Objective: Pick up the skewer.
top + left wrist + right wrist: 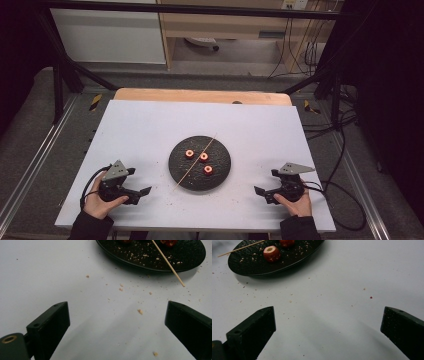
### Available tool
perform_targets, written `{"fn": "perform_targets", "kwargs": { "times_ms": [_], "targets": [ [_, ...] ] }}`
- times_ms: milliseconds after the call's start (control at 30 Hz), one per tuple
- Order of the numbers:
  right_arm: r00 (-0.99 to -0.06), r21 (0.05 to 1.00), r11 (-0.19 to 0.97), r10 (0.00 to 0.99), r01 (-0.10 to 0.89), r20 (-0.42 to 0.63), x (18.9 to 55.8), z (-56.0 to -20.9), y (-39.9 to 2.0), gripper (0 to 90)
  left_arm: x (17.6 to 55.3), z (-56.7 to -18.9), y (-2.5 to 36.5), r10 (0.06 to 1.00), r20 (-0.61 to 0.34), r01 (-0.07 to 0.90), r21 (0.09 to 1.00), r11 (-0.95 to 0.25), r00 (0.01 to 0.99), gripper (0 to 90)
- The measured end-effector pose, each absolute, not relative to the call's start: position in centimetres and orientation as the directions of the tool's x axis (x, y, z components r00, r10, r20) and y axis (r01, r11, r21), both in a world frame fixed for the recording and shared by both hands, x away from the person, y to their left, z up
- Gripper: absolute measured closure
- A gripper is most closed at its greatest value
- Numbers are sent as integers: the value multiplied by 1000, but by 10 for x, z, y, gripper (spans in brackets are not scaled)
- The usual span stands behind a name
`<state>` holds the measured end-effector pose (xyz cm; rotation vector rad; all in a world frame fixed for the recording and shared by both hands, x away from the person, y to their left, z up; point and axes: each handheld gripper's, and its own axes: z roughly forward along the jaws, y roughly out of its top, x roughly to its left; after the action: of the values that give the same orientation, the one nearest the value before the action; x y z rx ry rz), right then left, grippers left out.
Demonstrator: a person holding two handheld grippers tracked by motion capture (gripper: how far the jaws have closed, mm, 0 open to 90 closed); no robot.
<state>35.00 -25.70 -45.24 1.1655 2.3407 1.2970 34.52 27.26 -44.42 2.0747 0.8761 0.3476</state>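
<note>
Overhead, three red rings on black plate; skewer overhang clearer up close; both hand-held grippers wide open, empty.

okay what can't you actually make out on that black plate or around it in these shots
- Left claw view: the plate is cut by the top edge, so the red pieces are slivers.
- Right claw view: the skewer runs off the top edge.
- High view: the crumbs are too small to identify.
</note>
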Motion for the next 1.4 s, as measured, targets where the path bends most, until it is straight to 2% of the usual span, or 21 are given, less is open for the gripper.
{"fn": "perform_targets", "kwargs": {
  "times_ms": [1400],
  "targets": [
    [-656,791,293,735,537,172,350,-451,-257,6,347,-428,242,680,-60,464,774,-431,731,55]
  ]
}}
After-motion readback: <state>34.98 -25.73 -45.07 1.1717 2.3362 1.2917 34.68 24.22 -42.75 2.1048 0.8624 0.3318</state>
